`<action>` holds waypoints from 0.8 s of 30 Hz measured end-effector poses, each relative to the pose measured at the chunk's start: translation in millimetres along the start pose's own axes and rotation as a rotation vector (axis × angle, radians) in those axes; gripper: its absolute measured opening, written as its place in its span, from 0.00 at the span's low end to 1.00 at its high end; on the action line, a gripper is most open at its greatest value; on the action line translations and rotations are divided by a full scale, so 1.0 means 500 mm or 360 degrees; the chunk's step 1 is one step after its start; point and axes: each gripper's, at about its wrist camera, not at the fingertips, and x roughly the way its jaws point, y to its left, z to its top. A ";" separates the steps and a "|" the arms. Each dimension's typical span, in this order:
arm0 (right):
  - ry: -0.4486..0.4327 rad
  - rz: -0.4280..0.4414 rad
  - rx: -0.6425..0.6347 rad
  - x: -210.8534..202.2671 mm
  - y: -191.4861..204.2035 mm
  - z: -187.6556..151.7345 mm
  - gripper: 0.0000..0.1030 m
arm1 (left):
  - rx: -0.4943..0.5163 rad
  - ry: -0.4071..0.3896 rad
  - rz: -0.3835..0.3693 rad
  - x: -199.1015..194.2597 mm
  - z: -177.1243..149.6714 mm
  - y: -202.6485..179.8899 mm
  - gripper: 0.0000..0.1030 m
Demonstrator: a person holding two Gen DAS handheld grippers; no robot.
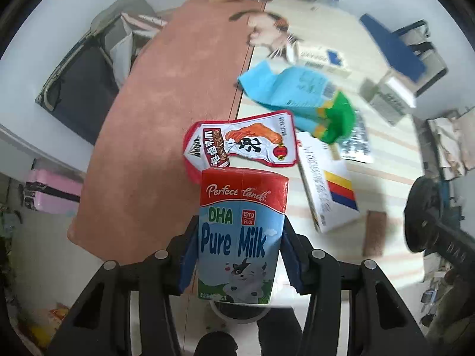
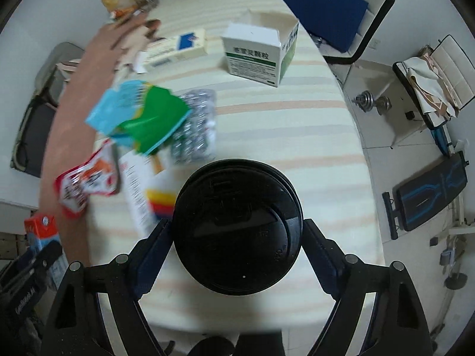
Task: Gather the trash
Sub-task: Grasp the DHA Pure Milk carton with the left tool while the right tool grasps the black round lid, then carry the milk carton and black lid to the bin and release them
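1. My left gripper [image 1: 239, 237] is clamped on the milk carton [image 1: 240, 234]: both blue pads press its sides, and the red-topped "Pure Milk" box hangs upright between them, above the table edge.
2. My right gripper [image 2: 237, 231] grips a cup by its black lid [image 2: 237, 225]; the pads sit against the rim on either side, jaws spread wide around it.
3. Both views point steeply down at the table [image 2: 282, 124], with its striped cream cloth and a salmon-pink runner [image 1: 166, 112] along one side.
4. More trash lies there: a red-and-white snack packet [image 1: 240, 145] just beyond the carton, straddling the runner's edge.
5. A blue-and-green wrapper [image 2: 139, 112] lies past that, blurred, overlapping a silver blister pack [image 2: 196, 124].
6. A white box with yellow, red and blue stripes [image 1: 329, 190] lies beside the packet, partly under the wrapper.
7. Farther back stand an open green-and-white medicine box [image 2: 258, 56] and a flat cream box [image 2: 175, 49], well apart from my grippers.
8. From the right wrist, I see the carton at the lower left, in the other gripper.
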 end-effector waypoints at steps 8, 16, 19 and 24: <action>-0.0119 0.0070 0.0084 -0.151 0.040 -0.220 0.85 | 0.0128 -0.0106 -0.0213 -0.097 -0.113 0.060 0.45; 0.0051 0.0067 0.0271 -0.105 0.039 -0.466 0.85 | 0.0240 0.0167 -0.0357 -0.021 -0.260 0.076 0.45; 0.0176 0.0085 0.0341 -0.033 0.022 -0.547 0.85 | 0.0220 0.0324 -0.0383 0.062 -0.314 0.085 0.45; 0.0362 0.0119 0.0414 0.143 -0.010 -0.650 0.85 | 0.0156 0.0568 -0.0400 0.251 -0.403 0.093 0.45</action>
